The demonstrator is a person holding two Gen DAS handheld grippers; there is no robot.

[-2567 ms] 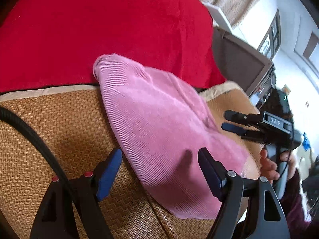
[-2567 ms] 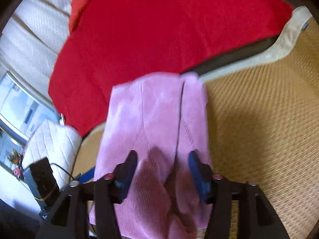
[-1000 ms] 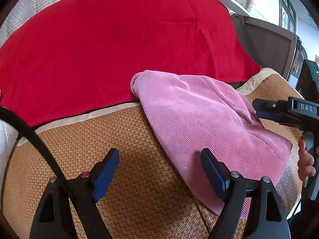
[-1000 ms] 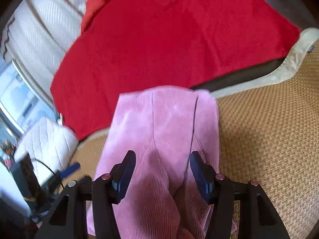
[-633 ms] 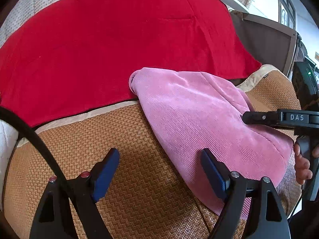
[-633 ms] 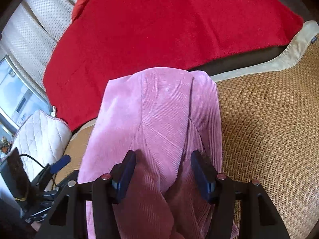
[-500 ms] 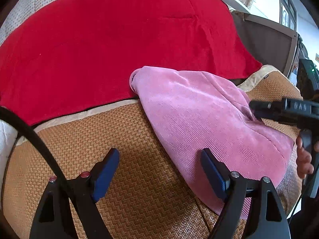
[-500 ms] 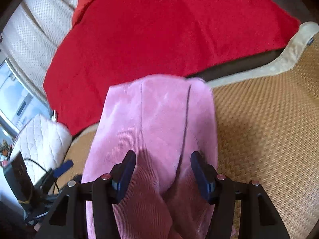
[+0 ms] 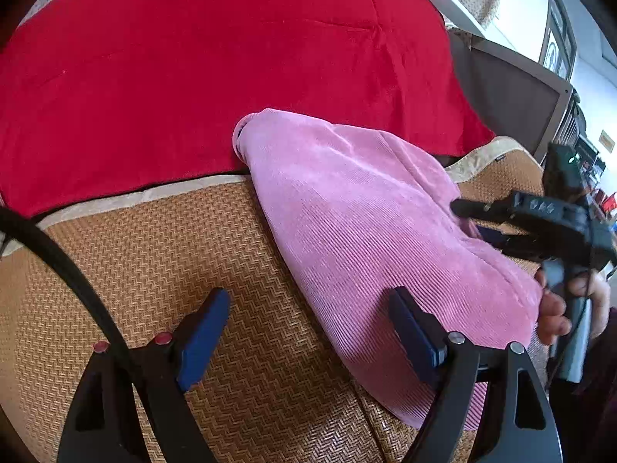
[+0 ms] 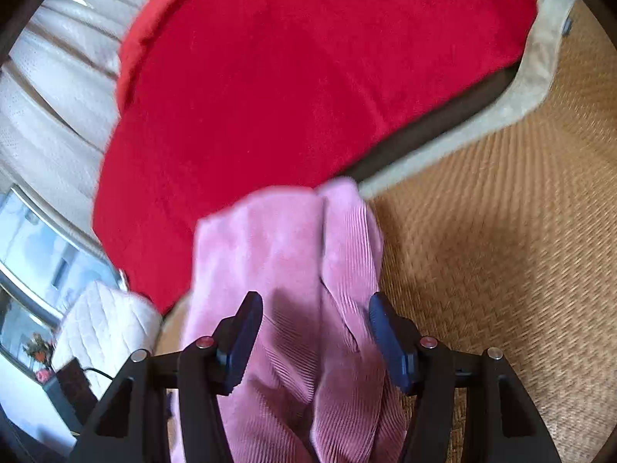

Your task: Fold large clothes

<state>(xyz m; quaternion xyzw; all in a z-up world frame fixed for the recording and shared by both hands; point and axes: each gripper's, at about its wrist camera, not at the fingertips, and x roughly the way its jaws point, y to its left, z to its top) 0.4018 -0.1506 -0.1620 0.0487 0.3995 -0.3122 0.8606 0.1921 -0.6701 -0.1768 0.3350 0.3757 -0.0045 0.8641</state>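
A folded pink corduroy garment (image 9: pixel 370 239) lies on a woven straw mat (image 9: pixel 162 270), its far end touching the red blanket. My left gripper (image 9: pixel 308 328) is open and empty, above the mat at the garment's near left edge. My right gripper (image 9: pixel 474 218) shows in the left wrist view at the garment's right side, held by a hand. In the right wrist view the right gripper (image 10: pixel 314 332) is open, its blue pads (image 10: pixel 243 335) straddling the garment (image 10: pixel 293 270) just above the cloth without pinching it.
A large red blanket (image 9: pixel 216 61) covers the sofa back behind the mat. A beige mat border (image 10: pixel 513 96) runs along it. A white quilted cushion (image 10: pixel 100 328) and a dark device with a cable lie at the left. A dark screen (image 9: pixel 501 88) stands far right.
Both grippers stay open over the garment. The right gripper has shifted and tilted slightly, blurring its view. The garment lies in the same place.
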